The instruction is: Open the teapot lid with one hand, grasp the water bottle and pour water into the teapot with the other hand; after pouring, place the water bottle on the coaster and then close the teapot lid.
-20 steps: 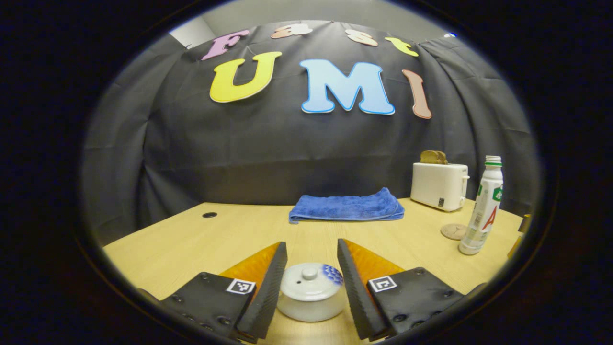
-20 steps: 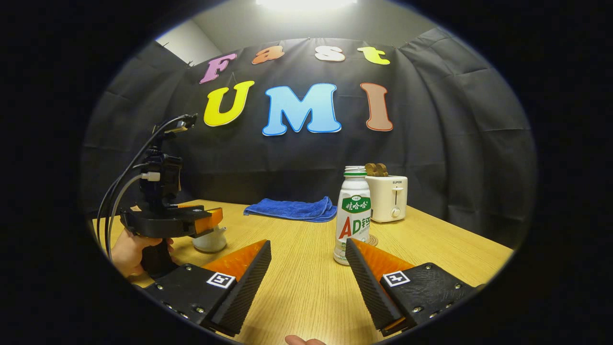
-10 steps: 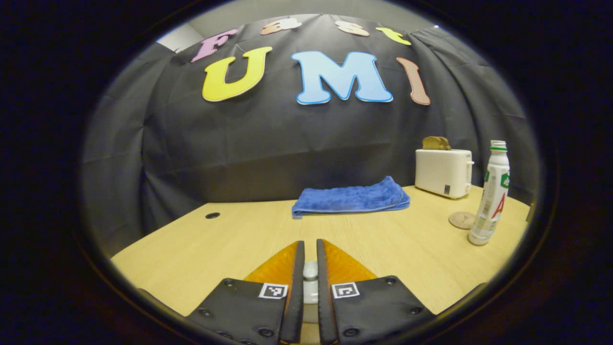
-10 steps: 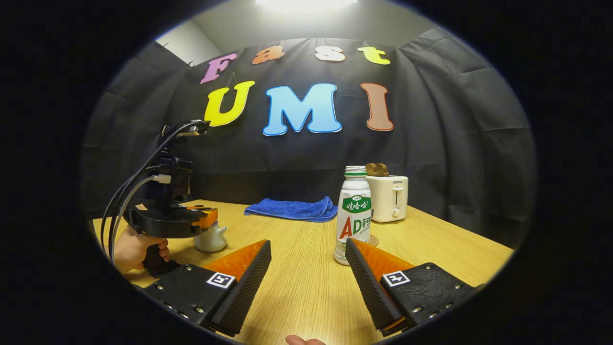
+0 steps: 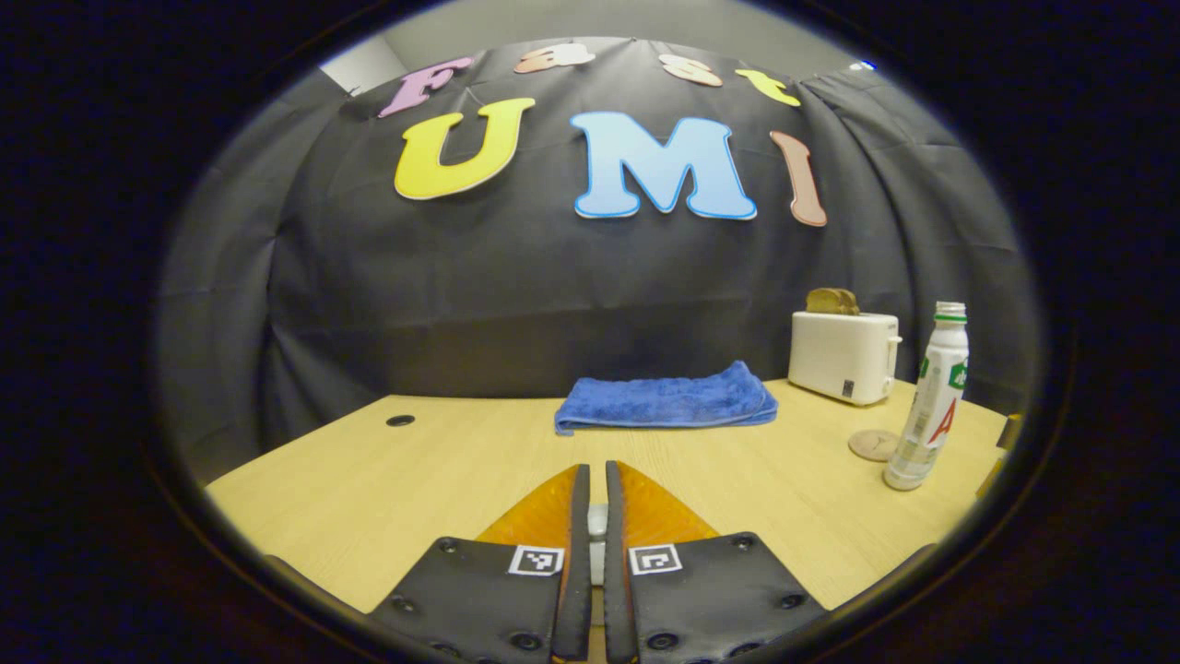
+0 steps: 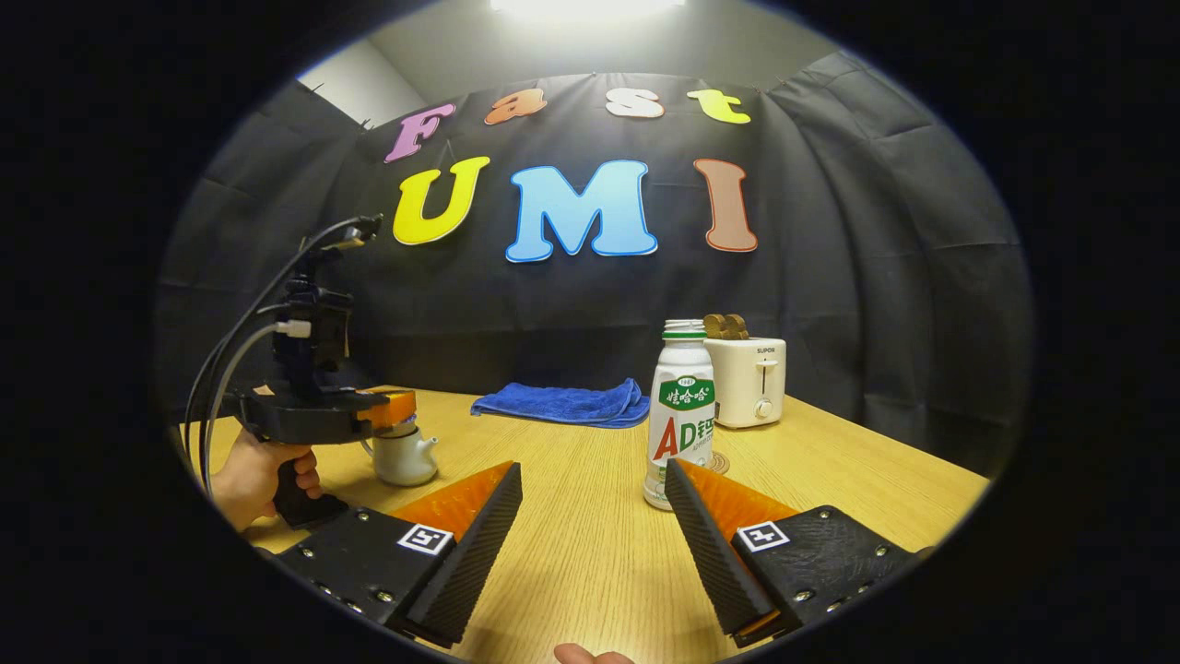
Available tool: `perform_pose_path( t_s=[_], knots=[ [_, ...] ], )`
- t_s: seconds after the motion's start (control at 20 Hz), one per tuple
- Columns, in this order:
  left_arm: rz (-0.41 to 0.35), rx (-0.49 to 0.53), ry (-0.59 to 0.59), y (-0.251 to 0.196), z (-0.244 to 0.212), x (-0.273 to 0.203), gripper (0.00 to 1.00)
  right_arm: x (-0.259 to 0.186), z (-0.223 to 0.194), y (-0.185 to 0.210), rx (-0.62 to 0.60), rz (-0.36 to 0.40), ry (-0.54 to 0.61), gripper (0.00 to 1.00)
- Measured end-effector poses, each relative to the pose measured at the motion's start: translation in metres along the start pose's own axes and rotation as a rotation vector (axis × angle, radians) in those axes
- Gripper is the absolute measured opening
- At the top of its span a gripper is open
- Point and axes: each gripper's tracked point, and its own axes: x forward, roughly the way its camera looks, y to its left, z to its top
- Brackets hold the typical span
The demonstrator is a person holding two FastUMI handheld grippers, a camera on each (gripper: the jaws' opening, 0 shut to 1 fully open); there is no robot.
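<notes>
My left gripper [image 5: 591, 472] is shut on the knob of the white teapot lid [image 5: 597, 524], of which a thin sliver shows between the fingers. In the right gripper view, that left gripper [image 6: 392, 407], held by a hand [image 6: 258, 470], sits right over the white teapot [image 6: 404, 458]; whether the lid stands apart from the pot is unclear. My right gripper [image 6: 593, 472] is open and holds nothing. The white water bottle [image 6: 680, 415] stands uncapped just beyond its right finger. The same bottle [image 5: 929, 397] is next to the round coaster [image 5: 873, 444].
A folded blue towel [image 5: 666, 401] lies at the back of the wooden table [image 5: 387, 470]. A white toaster [image 5: 843, 355] with bread in it stands at the back right, behind the bottle. A small round hole [image 5: 400, 420] marks the table's far left.
My left gripper closed from open onto the lid's knob, then rose slightly. My right gripper and the bottle have not moved.
</notes>
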Motion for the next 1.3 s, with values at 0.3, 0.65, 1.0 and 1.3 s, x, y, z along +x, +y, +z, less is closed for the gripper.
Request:
perform_pose_path(
  t_s=[0.3,0.65,1.0,1.3],
  knots=[
    [-0.044,0.018,-0.044,-0.014,0.009,-0.012,0.17,0.003,0.024,-0.033,-0.026,-0.070,-0.090,0.96],
    [-0.075,0.014,-0.083,-0.021,0.020,-0.022,0.17,0.045,0.030,-0.083,-0.047,-0.109,-0.019,0.96],
    [-0.095,0.012,-0.090,-0.024,0.023,-0.024,0.12,0.093,0.016,-0.096,-0.097,-0.088,0.057,0.96],
    [-0.102,0.006,-0.095,-0.023,0.023,-0.026,0.12,0.126,0.007,-0.091,-0.118,-0.048,0.093,0.95]
  ],
)
